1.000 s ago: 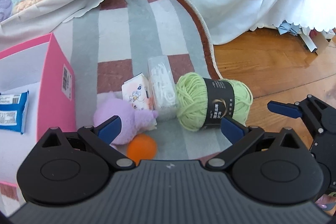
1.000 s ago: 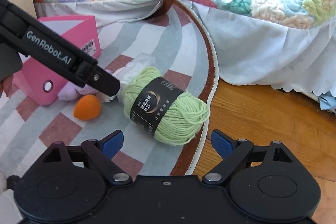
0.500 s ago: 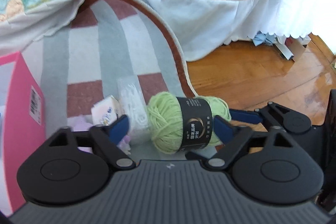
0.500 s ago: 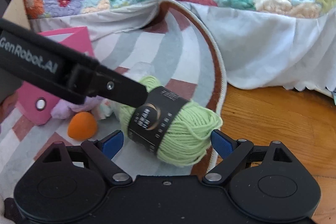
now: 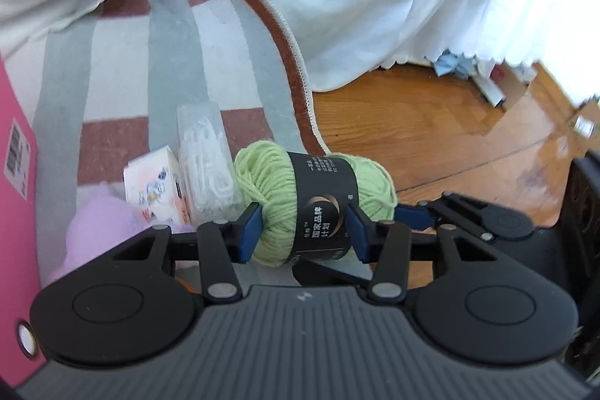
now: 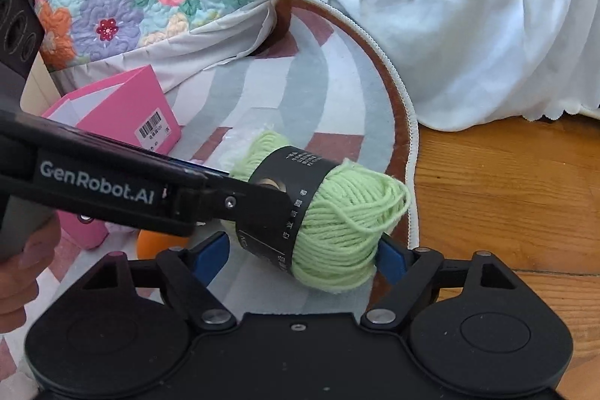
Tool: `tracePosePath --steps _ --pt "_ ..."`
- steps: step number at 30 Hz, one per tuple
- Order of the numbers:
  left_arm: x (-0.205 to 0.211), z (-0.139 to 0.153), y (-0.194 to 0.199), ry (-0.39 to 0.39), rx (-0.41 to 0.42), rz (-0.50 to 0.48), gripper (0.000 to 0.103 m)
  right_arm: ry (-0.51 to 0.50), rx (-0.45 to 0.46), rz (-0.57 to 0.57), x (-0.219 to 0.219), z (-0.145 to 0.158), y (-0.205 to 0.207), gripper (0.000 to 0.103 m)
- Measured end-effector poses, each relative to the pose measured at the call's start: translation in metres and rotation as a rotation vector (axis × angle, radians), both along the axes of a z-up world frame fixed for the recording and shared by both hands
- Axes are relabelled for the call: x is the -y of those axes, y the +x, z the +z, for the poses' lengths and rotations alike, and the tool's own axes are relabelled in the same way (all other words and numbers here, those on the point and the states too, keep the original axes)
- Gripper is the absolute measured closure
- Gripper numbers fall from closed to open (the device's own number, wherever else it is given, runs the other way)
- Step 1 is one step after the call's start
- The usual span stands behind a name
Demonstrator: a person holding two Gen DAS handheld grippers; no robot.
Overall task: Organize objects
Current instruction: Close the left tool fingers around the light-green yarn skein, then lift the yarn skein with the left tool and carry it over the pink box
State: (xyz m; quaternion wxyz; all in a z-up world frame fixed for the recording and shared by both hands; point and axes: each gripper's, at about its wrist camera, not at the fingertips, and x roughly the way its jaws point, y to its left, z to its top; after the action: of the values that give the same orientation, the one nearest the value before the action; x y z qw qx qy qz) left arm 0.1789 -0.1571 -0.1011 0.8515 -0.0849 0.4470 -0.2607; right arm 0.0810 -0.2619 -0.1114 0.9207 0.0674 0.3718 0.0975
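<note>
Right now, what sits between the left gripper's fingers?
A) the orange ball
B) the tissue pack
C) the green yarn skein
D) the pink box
C: the left gripper has its blue pads against the green yarn skein, at its black label.

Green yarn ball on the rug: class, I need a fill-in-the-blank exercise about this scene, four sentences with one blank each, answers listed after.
1. The green yarn ball wears a paper band coloured ____.
2. The left gripper has just been closing, and its pads press on the ____.
3. The box with the barcode label is coloured ____.
4. Beyond the rug's brown edge the floor is made of ____.

Missing words: black; yarn ball; pink; wood
</note>
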Motion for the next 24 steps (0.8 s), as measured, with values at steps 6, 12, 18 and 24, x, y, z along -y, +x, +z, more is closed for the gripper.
tracePosePath --steps 6,12,18,24 --pt "-0.004 -0.002 -0.003 -0.048 -0.041 0.009 0.056 0.003 -0.006 0.012 0.002 0.002 -0.002 0.032" --pt "-0.004 -0.008 -0.010 -0.076 -0.082 0.045 0.056 -0.027 -0.016 0.020 -0.007 -0.001 -0.006 0.032" --pt "-0.004 0.004 -0.021 -0.017 -0.114 0.033 0.056 -0.060 0.047 0.054 -0.017 0.013 -0.019 0.033" --pt "-0.013 0.017 -0.036 -0.006 -0.124 0.022 0.056 -0.050 0.024 0.085 -0.027 0.026 -0.026 0.029"
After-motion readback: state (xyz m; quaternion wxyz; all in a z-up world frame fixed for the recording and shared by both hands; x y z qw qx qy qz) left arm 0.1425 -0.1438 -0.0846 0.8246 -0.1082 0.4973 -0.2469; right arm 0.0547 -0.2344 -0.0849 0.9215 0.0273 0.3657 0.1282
